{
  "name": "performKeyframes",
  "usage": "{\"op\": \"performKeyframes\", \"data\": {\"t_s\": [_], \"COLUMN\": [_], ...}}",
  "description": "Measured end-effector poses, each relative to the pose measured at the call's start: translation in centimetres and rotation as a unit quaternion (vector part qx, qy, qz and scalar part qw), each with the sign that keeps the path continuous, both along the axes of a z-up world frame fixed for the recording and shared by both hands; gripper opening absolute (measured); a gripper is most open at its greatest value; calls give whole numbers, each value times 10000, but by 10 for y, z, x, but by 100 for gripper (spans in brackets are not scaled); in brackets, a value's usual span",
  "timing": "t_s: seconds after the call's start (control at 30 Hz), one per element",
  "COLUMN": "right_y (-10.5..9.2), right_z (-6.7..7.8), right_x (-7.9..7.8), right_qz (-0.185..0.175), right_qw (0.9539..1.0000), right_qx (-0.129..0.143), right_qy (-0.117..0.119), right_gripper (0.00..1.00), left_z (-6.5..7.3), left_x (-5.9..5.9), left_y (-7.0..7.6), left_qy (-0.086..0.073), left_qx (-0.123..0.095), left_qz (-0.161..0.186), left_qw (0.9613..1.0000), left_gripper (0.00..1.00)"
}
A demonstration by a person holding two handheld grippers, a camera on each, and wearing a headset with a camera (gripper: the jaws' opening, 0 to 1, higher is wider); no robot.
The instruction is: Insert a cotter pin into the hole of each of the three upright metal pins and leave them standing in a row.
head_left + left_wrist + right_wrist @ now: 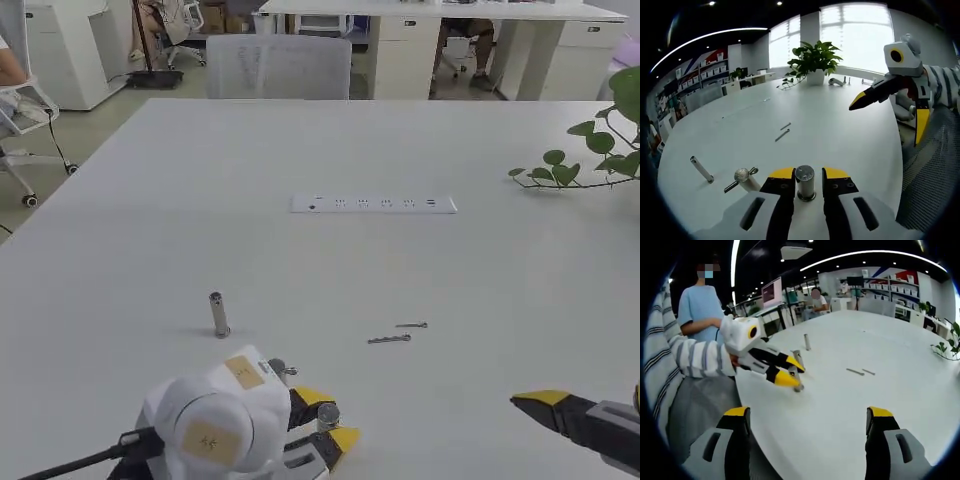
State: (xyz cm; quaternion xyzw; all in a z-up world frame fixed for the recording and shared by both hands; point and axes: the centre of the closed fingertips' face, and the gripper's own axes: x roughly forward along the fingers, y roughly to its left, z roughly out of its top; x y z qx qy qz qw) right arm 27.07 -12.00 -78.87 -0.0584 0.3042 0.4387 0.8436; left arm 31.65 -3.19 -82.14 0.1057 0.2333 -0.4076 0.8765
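Three short, silvery, round-headed metal pins (219, 314) stand towards the table's (400, 150) near edge, one clamped upright in the left gripper (807, 174), its neighbour (742, 176) carrying a cotter pin (731, 187), while two loose cotter pins (389, 339) lie nearer the middle and the right gripper (809, 412) hovers, jaws wide apart.

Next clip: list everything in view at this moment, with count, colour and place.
metal pins: three, silver; one standing free, one with a cotter pin through it, one between the left gripper's jaws
loose cotter pins: two, silver, lying mid-table
power strip: one, white, farther back
plant: one, green, table's right edge
table: one, white
bystander: one, blue top
left gripper: yellow-tipped, shut on a metal pin
right gripper: yellow-tipped, open, empty
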Motion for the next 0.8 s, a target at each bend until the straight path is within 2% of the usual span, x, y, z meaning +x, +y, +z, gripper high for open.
{"op": "performKeyframes", "data": {"t_s": [0.03, 0.1, 0.17, 0.33, 0.5, 0.67, 0.8], "right_y": [0, -1, -1, 1, 1, 0, 0], "right_z": [0, 0, 0, 0, 0, 1, 2], "right_x": [0, 1, 1, 1, 0, 2, 2], "right_qz": [-2, -10, -8, 10, 28, 10, 6], "right_qw": [10000, 10000, 10000, 10000, 10000, 10000, 10000], "right_qx": [-2, 3, -2, 10, -1, -4, -4], "right_qy": [-8, -2, -7, -6, -6, -23, -35], "right_gripper": [97, 97, 97, 97, 97, 97, 97], "left_z": [0, 0, 1, 1, 7, 10, 15], "left_x": [-1, -4, -8, -12, -19, -26, -32], "left_y": [0, -1, -3, 0, 4, 10, 18], "left_qy": [23, -38, 50, 41, 84, 216, 239], "left_qx": [-1, 51, -68, 26, -48, -126, -112], "left_qz": [-37, -179, -202, -298, -423, -494, -535], "left_qw": [10000, 9998, 9998, 9995, 9991, 9985, 9982], "left_gripper": [22, 26, 29, 33, 40, 48, 53]}}
